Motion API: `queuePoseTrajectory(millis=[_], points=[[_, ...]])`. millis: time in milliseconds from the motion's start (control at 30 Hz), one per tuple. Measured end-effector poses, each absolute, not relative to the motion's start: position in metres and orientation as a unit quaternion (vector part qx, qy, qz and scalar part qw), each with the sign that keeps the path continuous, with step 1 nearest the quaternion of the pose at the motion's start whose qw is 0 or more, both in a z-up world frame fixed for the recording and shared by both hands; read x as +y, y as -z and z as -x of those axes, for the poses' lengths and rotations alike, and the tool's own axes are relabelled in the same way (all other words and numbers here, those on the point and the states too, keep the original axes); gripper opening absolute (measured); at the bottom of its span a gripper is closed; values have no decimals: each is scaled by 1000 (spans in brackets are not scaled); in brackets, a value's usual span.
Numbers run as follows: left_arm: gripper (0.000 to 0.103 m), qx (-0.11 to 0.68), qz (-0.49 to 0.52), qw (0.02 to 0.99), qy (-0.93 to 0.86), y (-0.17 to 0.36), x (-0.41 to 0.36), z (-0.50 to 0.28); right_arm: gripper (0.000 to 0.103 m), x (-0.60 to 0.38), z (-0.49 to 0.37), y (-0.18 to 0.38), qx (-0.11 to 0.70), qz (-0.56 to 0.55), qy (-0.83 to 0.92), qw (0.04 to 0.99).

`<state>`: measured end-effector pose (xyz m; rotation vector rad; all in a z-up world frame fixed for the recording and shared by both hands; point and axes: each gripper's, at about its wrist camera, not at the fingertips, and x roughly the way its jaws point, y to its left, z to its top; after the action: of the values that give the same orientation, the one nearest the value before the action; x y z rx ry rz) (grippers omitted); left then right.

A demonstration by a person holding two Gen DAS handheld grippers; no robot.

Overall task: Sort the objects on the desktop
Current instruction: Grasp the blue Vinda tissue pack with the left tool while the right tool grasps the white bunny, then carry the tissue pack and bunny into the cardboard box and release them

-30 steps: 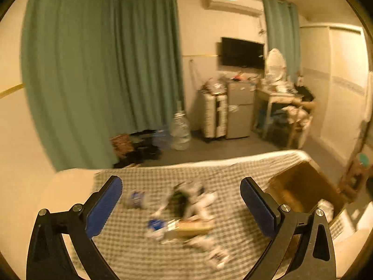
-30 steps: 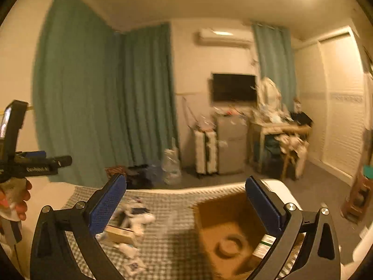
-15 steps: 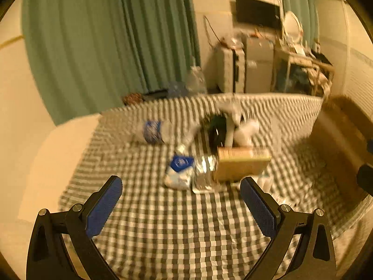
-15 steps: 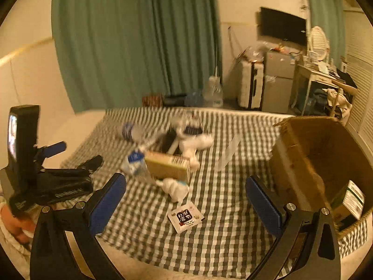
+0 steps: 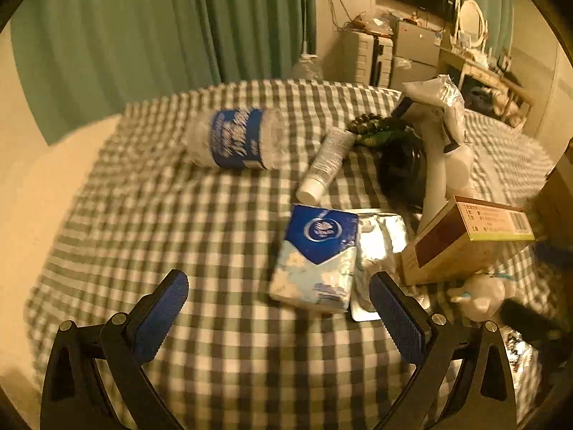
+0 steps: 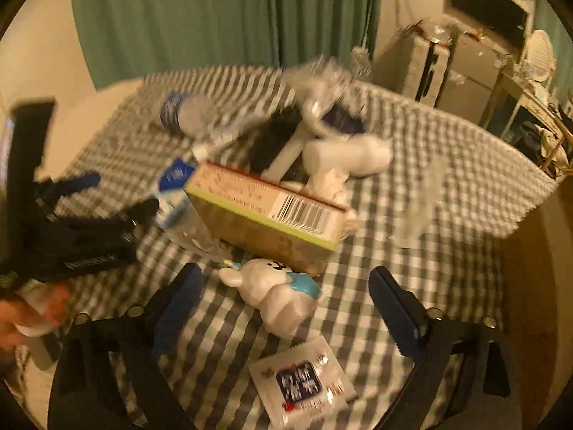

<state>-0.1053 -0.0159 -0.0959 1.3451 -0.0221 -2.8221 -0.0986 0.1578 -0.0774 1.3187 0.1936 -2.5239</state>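
Both grippers have dropped from room level to the pile on the checked desk (image 5: pixel 215 236). Left gripper (image 5: pixel 277 306) and right gripper (image 6: pixel 283 295): jaws wide, empty. Approach step. Tissue pack (image 5: pixel 317 251) sits ahead of left, rabbit toy (image 6: pixel 275 294) between right's jaws; next likely descend, close.

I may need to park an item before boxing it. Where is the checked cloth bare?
Bare cloth lies left of the tissue pack and below the water bottle, ahead of the left gripper. Another bare stretch lies right of the carton. It is crowded around carton, tube and bunny figure.
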Motion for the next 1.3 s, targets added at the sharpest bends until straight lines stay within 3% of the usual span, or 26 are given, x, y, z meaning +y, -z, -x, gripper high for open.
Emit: queuePoseTrajectory(millis=[267,333,367,767,867,933,1300], points=[[103,8,-462,-27,886,110,-10,114,88,147,101,96,102,-472,863,146],[103,0,-462,-20,886,114,-10,116,76,147,102,100,111,-479,859,143],[103,-5,-462,-12,887,116,-10,119,61,148,104,102,115,-486,855,141],[102,7,-462,-11,887,126,-16,139,61,150,100,104,108,-501,845,151],[84,3,-468,-18,883,130,-16,140,61,146,98,104,116,-501,844,152],[59,-4,-466,-26,885,127,-14,138,61,146,98,103,109,-504,843,156],[57,49,-462,-28,885,99,-35,104,61,149,73,83,89,-490,850,172]])
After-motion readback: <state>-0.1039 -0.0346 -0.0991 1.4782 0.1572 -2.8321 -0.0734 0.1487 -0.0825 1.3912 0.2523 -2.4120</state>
